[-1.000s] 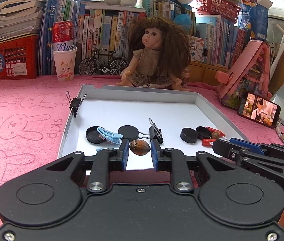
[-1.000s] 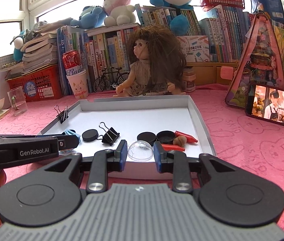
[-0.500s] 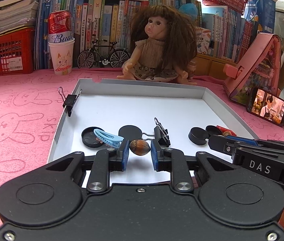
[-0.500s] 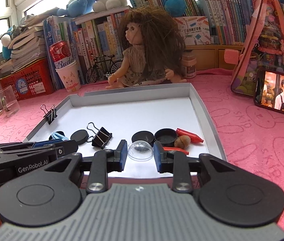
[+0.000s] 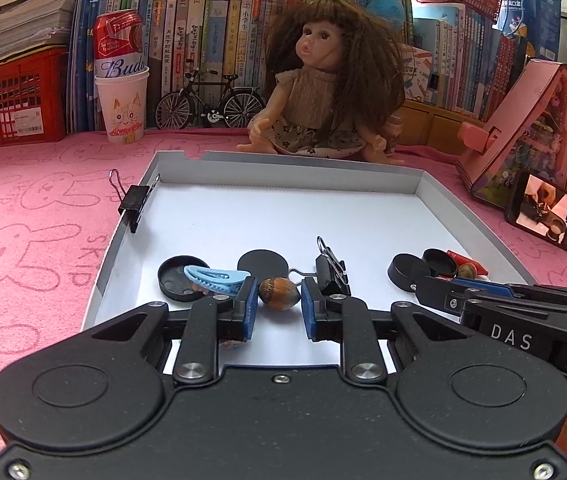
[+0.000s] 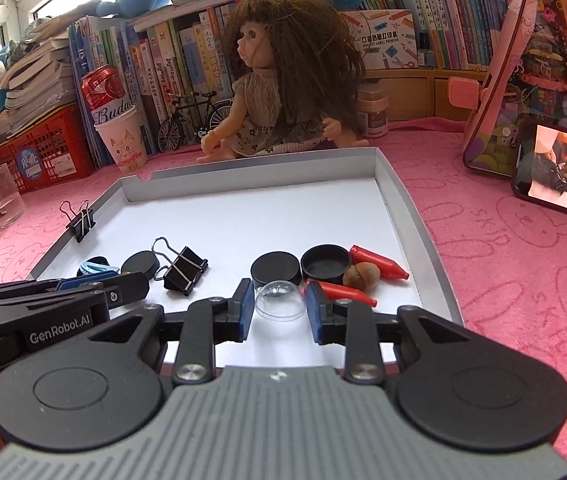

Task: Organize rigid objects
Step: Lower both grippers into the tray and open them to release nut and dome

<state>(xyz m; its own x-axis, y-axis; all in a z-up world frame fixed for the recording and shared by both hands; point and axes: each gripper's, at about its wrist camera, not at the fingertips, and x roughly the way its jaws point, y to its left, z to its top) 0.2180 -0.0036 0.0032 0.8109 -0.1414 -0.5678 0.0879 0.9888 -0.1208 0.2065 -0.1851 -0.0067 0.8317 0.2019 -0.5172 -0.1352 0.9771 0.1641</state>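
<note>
My left gripper (image 5: 279, 302) is shut on a brown acorn-like nut (image 5: 278, 293), held just above the near part of the white tray (image 5: 283, 216). My right gripper (image 6: 279, 305) is shut on a clear plastic dome (image 6: 279, 301) over the tray's (image 6: 243, 220) near edge. Inside the tray lie a blue hair clip (image 5: 213, 277) on a black cap (image 5: 179, 283), a black disc (image 5: 262, 265), a black binder clip (image 5: 329, 270), two black caps (image 6: 276, 268) (image 6: 325, 263), a second nut (image 6: 361, 275) and two red crayons (image 6: 379, 266). Another binder clip (image 5: 135, 200) grips the tray's left wall.
A doll (image 5: 323, 92) sits behind the tray on the pink cloth. A paper cup with a red can (image 5: 121, 92), a toy bicycle (image 5: 209, 102), red crates and books line the back. A pink house-shaped box (image 5: 523, 128) and a phone (image 5: 547, 212) stand on the right.
Both grippers have moved forward over the tray's near part, each keeping its object; the tray's contents and the doll look nearer and larger.
</note>
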